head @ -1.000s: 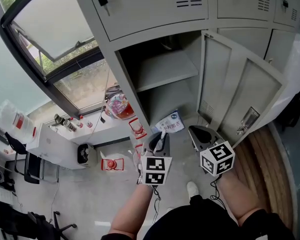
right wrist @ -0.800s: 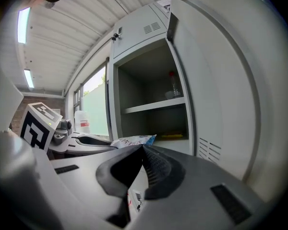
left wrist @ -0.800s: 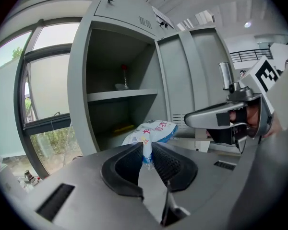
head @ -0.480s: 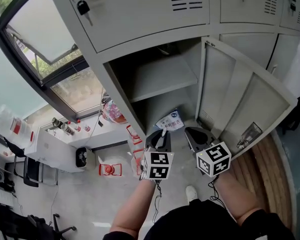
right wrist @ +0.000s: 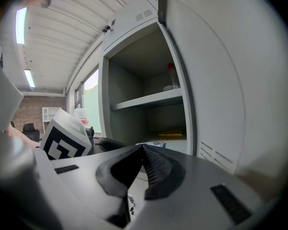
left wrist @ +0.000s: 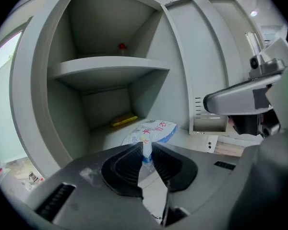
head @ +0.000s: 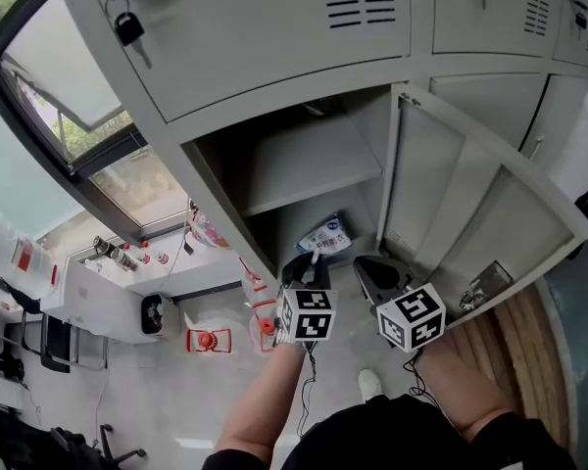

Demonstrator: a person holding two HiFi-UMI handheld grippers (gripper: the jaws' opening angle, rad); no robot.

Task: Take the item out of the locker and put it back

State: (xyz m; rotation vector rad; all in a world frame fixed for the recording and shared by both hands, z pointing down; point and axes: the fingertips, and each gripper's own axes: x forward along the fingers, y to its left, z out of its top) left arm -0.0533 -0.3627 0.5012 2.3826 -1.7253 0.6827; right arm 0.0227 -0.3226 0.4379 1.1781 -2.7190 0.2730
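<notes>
The grey locker's lower compartment point(head: 274, 213) stands open, its door point(head: 470, 204) swung to the right. A white and blue packet point(head: 325, 236) lies at the front of the compartment floor. My left gripper point(head: 310, 262) is shut on the packet's point(left wrist: 151, 131) near corner, and the thin edge shows pinched between the pads of the left gripper point(left wrist: 147, 150). My right gripper point(head: 370, 268) hangs just to the right, in front of the door, shut with nothing in it. In the right gripper view the tips of the right gripper point(right wrist: 143, 150) meet.
A shelf point(left wrist: 110, 67) splits the compartment, and a small red-capped bottle point(left wrist: 121, 47) stands at its back. A yellow object point(left wrist: 124, 120) lies at the back of the floor. Left of the locker are a window point(head: 69, 86) and a white counter point(head: 127, 282) with small items.
Both grippers have edged a little nearer the locker opening, the packet still in the left one. The head view has tilted up, showing more of the upper locker doors.
</notes>
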